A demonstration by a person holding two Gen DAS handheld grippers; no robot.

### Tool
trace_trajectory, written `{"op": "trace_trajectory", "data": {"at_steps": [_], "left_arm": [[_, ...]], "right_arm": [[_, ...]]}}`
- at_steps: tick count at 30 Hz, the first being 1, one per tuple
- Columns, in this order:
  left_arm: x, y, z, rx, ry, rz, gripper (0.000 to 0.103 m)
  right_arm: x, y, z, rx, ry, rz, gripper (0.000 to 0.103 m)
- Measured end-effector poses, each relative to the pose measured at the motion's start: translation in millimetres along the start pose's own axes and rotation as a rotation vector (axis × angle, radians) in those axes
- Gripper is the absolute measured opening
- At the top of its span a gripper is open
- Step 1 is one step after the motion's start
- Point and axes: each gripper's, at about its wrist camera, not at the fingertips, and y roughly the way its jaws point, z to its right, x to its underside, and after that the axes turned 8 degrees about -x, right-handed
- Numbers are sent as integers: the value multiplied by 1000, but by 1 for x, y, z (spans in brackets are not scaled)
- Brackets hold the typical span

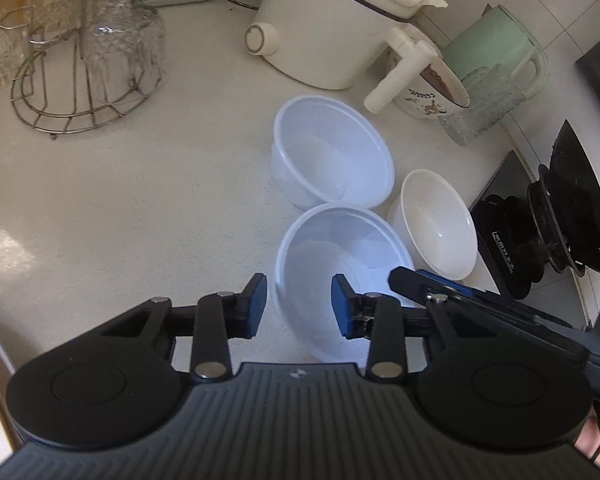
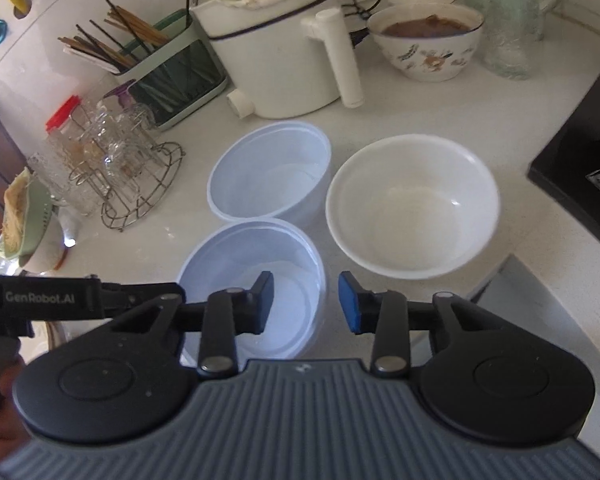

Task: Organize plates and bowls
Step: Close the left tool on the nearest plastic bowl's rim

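Note:
Three empty bowls stand close together on the white counter. A translucent plastic bowl (image 1: 340, 256) (image 2: 236, 268) is nearest, a second plastic bowl (image 1: 332, 152) (image 2: 268, 172) stands behind it, and a white ceramic bowl (image 1: 434, 224) (image 2: 412, 204) is to the right. My left gripper (image 1: 299, 304) is open, its jaws astride the near bowl's left rim. My right gripper (image 2: 306, 300) is open, its jaws astride the same bowl's right rim. The right gripper's fingers (image 1: 412, 280) show in the left wrist view.
A wire rack of glasses (image 1: 88, 48) (image 2: 120, 160) stands at the left. A white appliance (image 1: 332, 20) (image 2: 276, 48), a patterned bowl with brown food (image 2: 428, 40), a green jug (image 1: 496, 44) and a chopstick holder (image 2: 168, 72) line the back. A black stove (image 1: 540, 220) (image 2: 580, 160) is at the right.

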Motion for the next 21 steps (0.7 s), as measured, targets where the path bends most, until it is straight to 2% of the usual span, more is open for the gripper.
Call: {"op": "trace_trajectory", "data": {"at_steps": [2, 6, 9, 16, 21], "left_arm": [[0, 2, 3, 2, 5, 3, 40], [-1, 0, 4, -21, 11, 7, 40], [1, -10, -5, -22, -25, 13, 40], [12, -39, -37, -75, -111, 18, 40], [17, -55, -58, -100, -145, 26, 40]], "right_arm": [[-2, 3, 1, -6, 1, -4, 27], [-5, 4, -1, -22, -10, -7, 27], [-9, 3, -5, -56, -18, -3, 27], [-8, 8, -33, -157, -80, -35, 27], [-5, 16, -56, -196, -107, -62, 27]]}}
